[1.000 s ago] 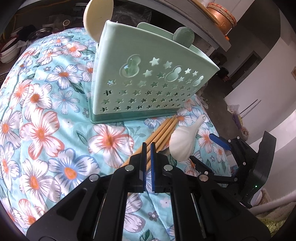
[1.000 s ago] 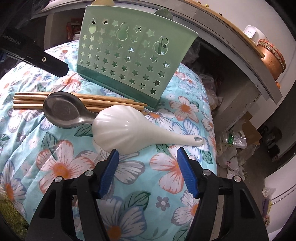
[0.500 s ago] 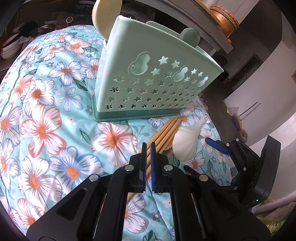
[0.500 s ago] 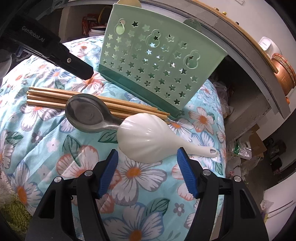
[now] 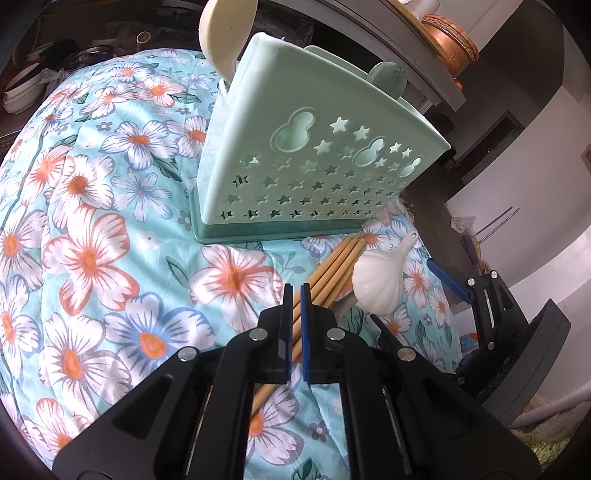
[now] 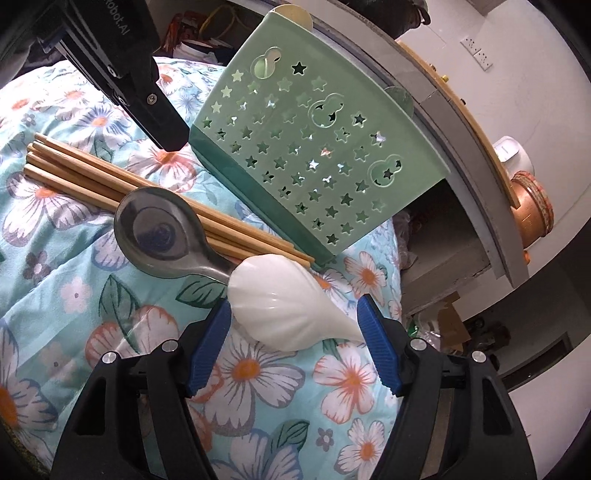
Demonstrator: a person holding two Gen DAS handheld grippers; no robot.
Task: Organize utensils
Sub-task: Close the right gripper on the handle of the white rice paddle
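A mint-green utensil holder [image 5: 306, 173] [image 6: 314, 158] with star cut-outs stands on a floral quilt [image 5: 110, 240]. A cream spoon [image 5: 225, 33] and a green spoon [image 5: 388, 77] stick up from it. Several wooden chopsticks [image 6: 92, 177] [image 5: 332, 269] lie in front of it, with a grey metal spoon [image 6: 159, 232] resting on them. A white ceramic spoon [image 6: 284, 306] [image 5: 376, 284] lies beside that one. My right gripper [image 6: 293, 314] [image 5: 410, 299] is open and its jaws are opening, with the white spoon's bowl between the fingers, unpinched. My left gripper [image 5: 294, 291] [image 6: 170, 144] hovers shut and empty over the chopsticks.
The quilt [image 6: 92, 295] bulges and falls away on the right towards floor clutter. A copper pot [image 5: 448, 44] [image 6: 532, 210] sits on a shelf behind the holder. Bowls [image 5: 22, 92] are stacked at the far left.
My right gripper has moved in on the white spoon and rolled, so the spoon's bowl now lies between its fingers. The left gripper stays shut, almost in place.
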